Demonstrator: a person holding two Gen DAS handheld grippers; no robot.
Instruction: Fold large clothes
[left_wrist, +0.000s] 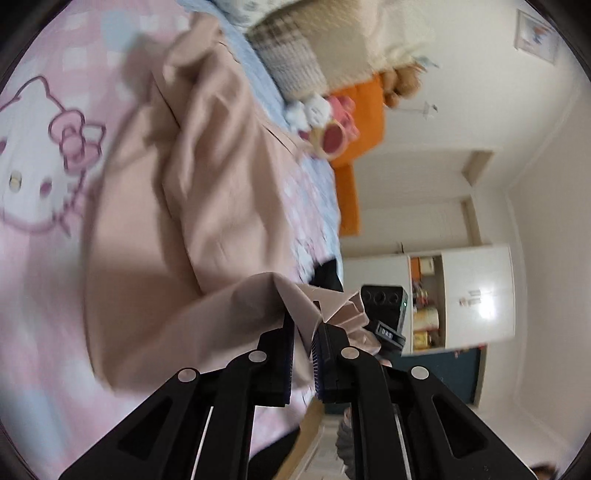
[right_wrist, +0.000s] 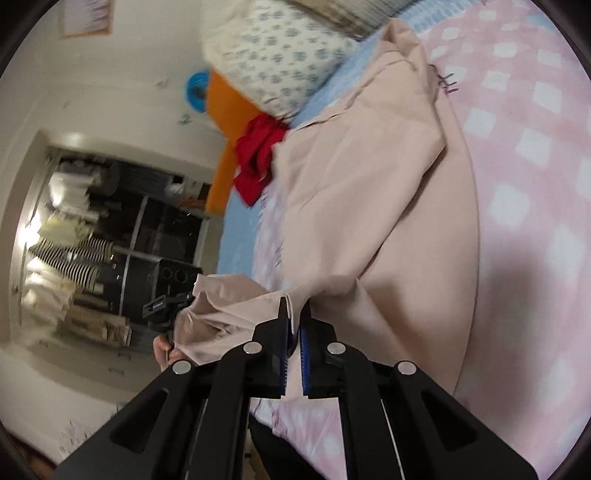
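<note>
The left gripper (left_wrist: 303, 328) is pinched on a bunched edge of the pale pink garment (left_wrist: 192, 206), and the right gripper (right_wrist: 294, 317) is clamped on the same garment (right_wrist: 369, 206) at another fold of its near edge. The rest of the garment trails across the bed (right_wrist: 535, 166), on its pink checked cover, toward the patterned pillow (right_wrist: 280, 62) and a red cloth (right_wrist: 255, 162)

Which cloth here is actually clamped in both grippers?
The beige garment, pinched by the left gripper and right gripper; the red cloth lies untouched.
</note>
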